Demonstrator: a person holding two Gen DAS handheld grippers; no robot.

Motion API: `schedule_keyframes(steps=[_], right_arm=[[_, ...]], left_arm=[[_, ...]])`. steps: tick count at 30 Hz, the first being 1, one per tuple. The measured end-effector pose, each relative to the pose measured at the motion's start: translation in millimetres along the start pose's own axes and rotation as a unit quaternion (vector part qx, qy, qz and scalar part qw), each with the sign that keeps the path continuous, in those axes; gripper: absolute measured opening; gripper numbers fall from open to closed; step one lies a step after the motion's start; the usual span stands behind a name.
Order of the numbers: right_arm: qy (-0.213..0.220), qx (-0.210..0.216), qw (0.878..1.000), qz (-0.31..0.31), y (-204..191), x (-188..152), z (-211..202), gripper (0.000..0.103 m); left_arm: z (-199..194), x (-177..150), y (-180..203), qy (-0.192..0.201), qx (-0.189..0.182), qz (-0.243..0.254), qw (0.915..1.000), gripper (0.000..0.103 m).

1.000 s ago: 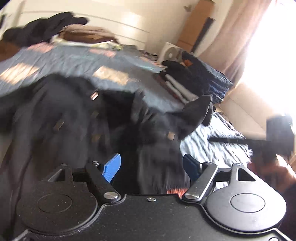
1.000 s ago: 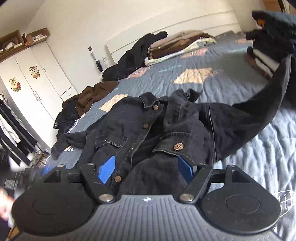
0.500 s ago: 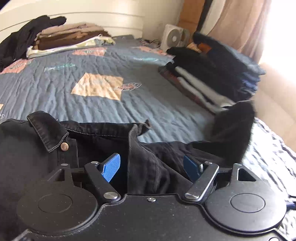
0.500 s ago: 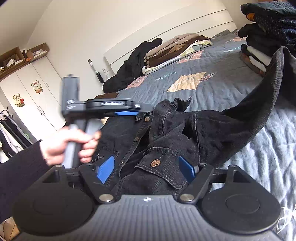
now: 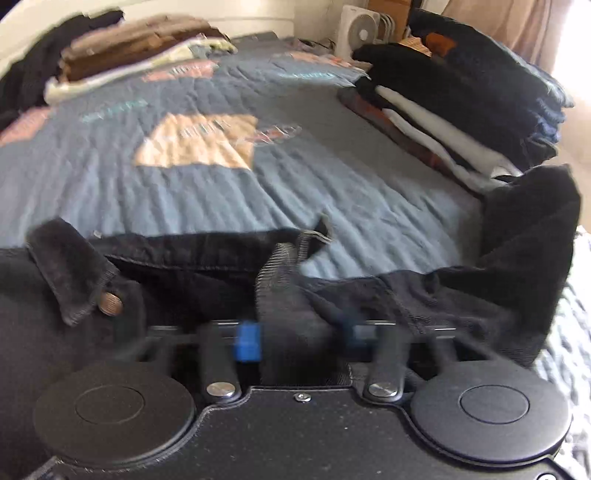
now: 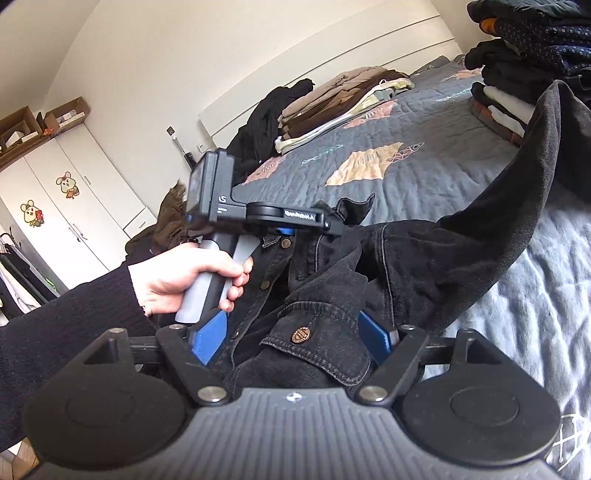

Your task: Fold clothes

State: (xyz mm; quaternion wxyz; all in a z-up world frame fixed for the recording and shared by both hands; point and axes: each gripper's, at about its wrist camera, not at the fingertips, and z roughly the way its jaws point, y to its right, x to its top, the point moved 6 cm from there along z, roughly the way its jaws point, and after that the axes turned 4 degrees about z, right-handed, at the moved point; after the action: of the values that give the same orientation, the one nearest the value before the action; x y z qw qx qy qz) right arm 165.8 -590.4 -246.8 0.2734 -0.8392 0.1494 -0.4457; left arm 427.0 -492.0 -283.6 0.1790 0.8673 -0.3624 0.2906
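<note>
A black denim jacket point(image 5: 184, 280) lies rumpled on the blue quilt point(image 5: 332, 155), collar toward the far side. One sleeve point(image 5: 528, 240) stands up at the right. My left gripper point(image 5: 301, 338) sits at the collar with a fold of denim between its blurred blue pads, which still stand apart. In the right wrist view the jacket point(image 6: 406, 266) fills the middle and a hand point(image 6: 184, 280) holds the left gripper point(image 6: 317, 221) level over the collar. My right gripper point(image 6: 291, 338) is open, its pads either side of a buttoned pocket flap, not pinching it.
A tall stack of folded dark clothes point(image 5: 461, 96) stands at the bed's right edge, close behind the raised sleeve. Another folded pile point(image 5: 140, 51) lies by the headboard. A white fan point(image 5: 360, 31) stands beyond the bed, and a white wardrobe point(image 6: 74, 206) at the left.
The left gripper has swung in over the jacket collar and its pads have come closer together around the denim fold. The right gripper has edged nearer the pocket flap.
</note>
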Motion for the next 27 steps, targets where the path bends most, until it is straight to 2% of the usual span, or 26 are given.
schedule_keyframes(steps=[2, 3, 7, 11, 17, 25, 27], right_arm=[[0.000, 0.000, 1.000, 0.001, 0, 0, 1, 0.078], [-0.001, -0.001, 1.000, 0.001, 1, 0, 1, 0.078], [0.001, 0.001, 1.000, 0.005, 2, 0, 1, 0.078], [0.004, 0.004, 1.000, 0.008, 2, 1, 0, 0.078], [0.006, 0.005, 1.000, 0.011, 1, 0, 1, 0.078], [0.002, 0.001, 1.000, 0.006, 1, -2, 4, 0.078], [0.001, -0.002, 1.000, 0.005, 2, -3, 5, 0.078]], left_arm=[[-3, 1, 0, -0.003, -0.005, 0.004, 1.0000, 0.020], [-6, 2, -1, -0.002, -0.003, 0.006, 1.0000, 0.011], [-29, 6, -16, 0.018, 0.026, 0.015, 0.9994, 0.010], [-60, 11, -45, 0.046, 0.073, 0.020, 0.9961, 0.008], [-90, 18, -80, 0.047, 0.115, 0.039, 0.9915, 0.008], [-75, 28, -128, 0.034, 0.175, 0.032, 0.9834, 0.008], [-52, 21, -141, -0.011, 0.175, 0.021, 0.9843, 0.008]])
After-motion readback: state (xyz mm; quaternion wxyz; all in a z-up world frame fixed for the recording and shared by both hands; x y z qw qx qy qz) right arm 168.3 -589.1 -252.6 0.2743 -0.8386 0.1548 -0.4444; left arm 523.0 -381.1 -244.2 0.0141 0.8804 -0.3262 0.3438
